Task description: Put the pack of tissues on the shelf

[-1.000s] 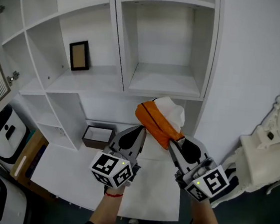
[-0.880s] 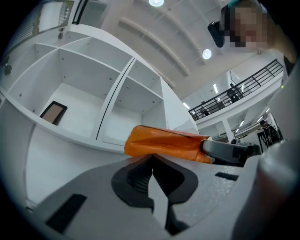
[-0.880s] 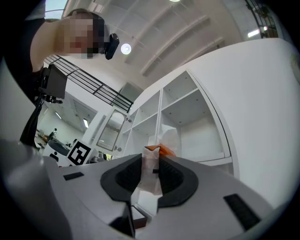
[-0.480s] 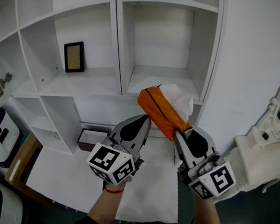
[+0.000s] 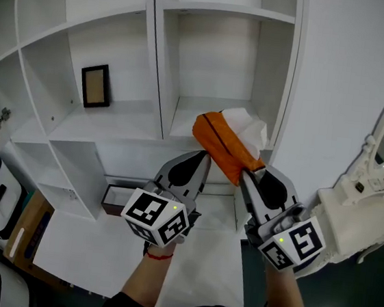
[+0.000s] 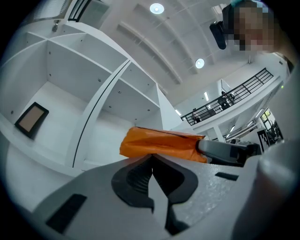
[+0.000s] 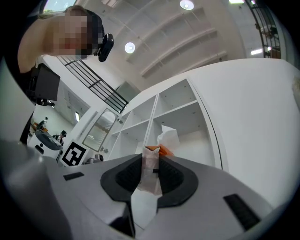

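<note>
The pack of tissues [image 5: 222, 146] is orange, with white tissue sticking out of its top, and hangs in the air in front of the lower edge of an open shelf compartment [image 5: 214, 110]. My right gripper [image 5: 246, 173] is shut on the pack's near end. In the right gripper view the crimped plastic end [image 7: 150, 169] is pinched between the pads, with the white tissue [image 7: 168, 136] beyond. My left gripper [image 5: 202, 159] is shut and empty, just left of the pack, whose orange side [image 6: 159, 143] shows past its tips.
The white shelving unit fills the back. A dark picture frame [image 5: 94, 85] stands in the compartment to the left. A small dark box [image 5: 113, 195] sits on the low white surface below. A white ornate dresser with a mirror [image 5: 369, 197] stands at the right.
Both grippers and the pack have risen and moved forward, so the pack now overlaps the compartment's front edge. The grip on the pack has not changed.
</note>
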Available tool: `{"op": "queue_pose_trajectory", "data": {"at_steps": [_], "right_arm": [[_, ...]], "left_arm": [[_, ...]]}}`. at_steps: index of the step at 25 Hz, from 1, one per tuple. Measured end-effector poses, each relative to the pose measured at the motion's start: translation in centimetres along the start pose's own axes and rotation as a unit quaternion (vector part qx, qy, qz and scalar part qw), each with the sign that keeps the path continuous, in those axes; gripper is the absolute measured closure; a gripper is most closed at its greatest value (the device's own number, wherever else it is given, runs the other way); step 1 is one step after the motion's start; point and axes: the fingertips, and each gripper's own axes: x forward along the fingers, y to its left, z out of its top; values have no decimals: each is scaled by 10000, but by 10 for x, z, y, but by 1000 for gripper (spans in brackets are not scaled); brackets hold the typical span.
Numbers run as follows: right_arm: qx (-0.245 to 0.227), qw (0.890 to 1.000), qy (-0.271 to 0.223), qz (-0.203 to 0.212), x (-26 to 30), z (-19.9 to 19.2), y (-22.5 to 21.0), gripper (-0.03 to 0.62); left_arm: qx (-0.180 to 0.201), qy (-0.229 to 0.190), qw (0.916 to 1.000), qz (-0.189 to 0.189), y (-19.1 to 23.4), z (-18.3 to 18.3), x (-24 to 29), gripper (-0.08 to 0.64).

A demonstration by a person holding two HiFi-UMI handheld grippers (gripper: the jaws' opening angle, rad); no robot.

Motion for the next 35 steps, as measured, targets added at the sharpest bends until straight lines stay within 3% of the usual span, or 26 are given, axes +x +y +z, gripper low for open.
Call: {"op": "queue_pose_trajectory", "data": {"at_steps": [7, 15, 19, 35], "right_arm": [[-231, 9986, 454, -174, 21, -12, -3, 509], [-676, 9942, 763, -350, 51, -22, -5, 509], [-685, 9926, 920, -393, 67, -28, -8, 509], [-647, 9843, 1396, -863, 117, -52, -33, 508]], "left_arm": [[-49, 139, 9999, 32, 15, -14, 5, 552], [186, 318, 9991, 191, 37, -23, 3, 552], [256, 426, 9983, 299, 48, -26, 0, 552], [-96, 595, 9980, 204, 67, -36, -9, 552]]}}
